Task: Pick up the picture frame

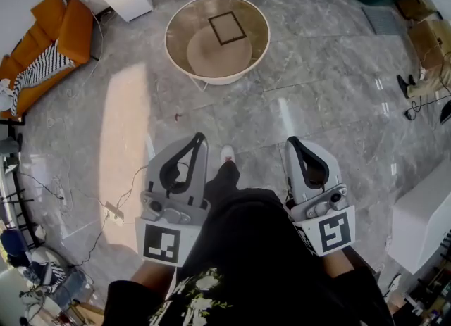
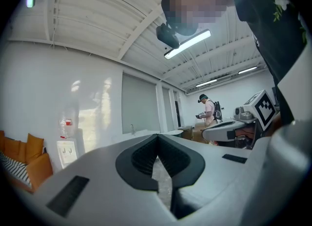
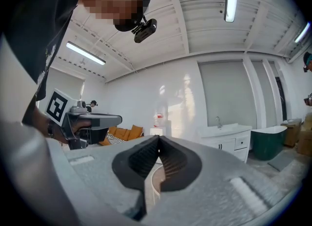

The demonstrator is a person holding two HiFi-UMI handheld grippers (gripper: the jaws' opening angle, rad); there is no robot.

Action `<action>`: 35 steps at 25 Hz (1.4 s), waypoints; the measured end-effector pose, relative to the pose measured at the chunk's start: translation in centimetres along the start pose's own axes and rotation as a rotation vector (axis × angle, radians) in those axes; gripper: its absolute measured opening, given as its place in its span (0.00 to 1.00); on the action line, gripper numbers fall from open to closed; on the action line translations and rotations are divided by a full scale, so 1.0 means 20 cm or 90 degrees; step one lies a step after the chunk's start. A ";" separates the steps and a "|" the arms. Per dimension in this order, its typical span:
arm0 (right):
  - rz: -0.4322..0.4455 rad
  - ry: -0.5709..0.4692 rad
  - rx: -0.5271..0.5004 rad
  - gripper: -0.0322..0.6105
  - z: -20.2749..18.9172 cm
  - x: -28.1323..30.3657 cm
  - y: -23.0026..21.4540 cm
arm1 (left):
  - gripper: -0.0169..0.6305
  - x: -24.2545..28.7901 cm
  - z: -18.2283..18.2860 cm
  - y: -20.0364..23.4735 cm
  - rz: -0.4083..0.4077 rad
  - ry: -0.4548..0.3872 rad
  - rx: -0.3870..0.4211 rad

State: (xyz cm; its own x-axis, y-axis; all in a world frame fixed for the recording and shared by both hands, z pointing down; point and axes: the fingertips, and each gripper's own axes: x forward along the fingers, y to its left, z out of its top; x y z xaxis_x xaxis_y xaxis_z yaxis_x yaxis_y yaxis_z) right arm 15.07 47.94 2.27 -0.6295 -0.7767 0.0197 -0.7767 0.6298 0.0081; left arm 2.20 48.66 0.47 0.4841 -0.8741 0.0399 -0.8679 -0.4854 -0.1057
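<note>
Two grey hand-held tools, left gripper (image 1: 200, 136) and right gripper (image 1: 291, 140), jaws together, empty.
Dark square picture frame (image 1: 214, 31) lies untouched on round beige table (image 1: 171, 36), well ahead (pickup not begun).

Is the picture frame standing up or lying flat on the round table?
Lying flat: in the head view the picture frame shows its whole dark outline face-up on the round table.

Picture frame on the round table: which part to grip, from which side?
Probably the near rail of the picture frame, from the person's side, coming down over the round table's raised rim. It lies flat with thin dark rails, so pinching one edge suits better than spanning it. Left gripper and right gripper are shut; open one first.
</note>
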 end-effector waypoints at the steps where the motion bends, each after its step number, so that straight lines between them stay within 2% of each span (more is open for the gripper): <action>1: -0.002 0.001 -0.003 0.04 -0.01 0.05 0.01 | 0.04 0.01 -0.01 0.05 0.000 -0.001 0.000; 9: 0.000 -0.019 -0.009 0.04 0.02 0.42 0.12 | 0.04 0.06 -0.07 0.43 -0.009 -0.011 0.004; 16: -0.054 0.010 -0.040 0.04 -0.05 0.48 0.12 | 0.04 0.13 -0.20 0.55 -0.030 -0.007 -0.027; 21: -0.079 0.034 -0.002 0.04 -0.10 0.48 -0.01 | 0.04 0.18 -0.22 0.57 -0.026 0.002 -0.032; 26: -0.100 0.025 -0.009 0.04 -0.08 0.58 -0.16 | 0.04 0.24 -0.26 0.64 -0.010 0.023 -0.024; 35: -0.073 0.022 -0.009 0.04 -0.10 0.76 -0.54 | 0.04 0.57 -0.26 0.62 0.011 0.046 -0.011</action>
State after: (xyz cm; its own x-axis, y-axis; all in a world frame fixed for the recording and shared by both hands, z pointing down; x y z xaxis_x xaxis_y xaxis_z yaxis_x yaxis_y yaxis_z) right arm 13.92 29.28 4.52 -0.5348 -0.8433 0.0525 -0.8435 0.5365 0.0266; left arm -3.71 32.64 4.69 0.4603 -0.8809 0.1103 -0.8781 -0.4700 -0.0892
